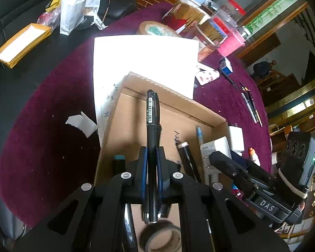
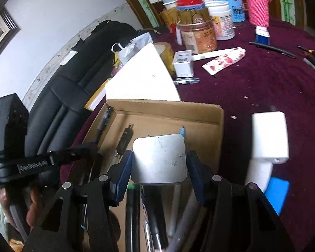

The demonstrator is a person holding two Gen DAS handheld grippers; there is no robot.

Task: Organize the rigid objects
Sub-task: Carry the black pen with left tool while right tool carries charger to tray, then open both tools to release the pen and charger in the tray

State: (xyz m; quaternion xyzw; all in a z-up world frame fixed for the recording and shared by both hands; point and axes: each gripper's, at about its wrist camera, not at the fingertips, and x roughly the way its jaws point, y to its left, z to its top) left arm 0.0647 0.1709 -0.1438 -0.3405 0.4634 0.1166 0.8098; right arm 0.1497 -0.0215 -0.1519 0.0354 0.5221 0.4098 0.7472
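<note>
Clamping black pen (image 1: 151, 138) lengthwise, left jaws; right jaws pinch white charger (image 2: 159, 159).

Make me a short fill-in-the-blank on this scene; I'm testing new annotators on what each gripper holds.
1. The left gripper is shut on a black ____.
2. The right gripper grips a white ____ block.
3. Both grippers hang over an open ____ box.
4. The tablecloth is dark ____.

Missing words: pen; square; cardboard; purple
</note>
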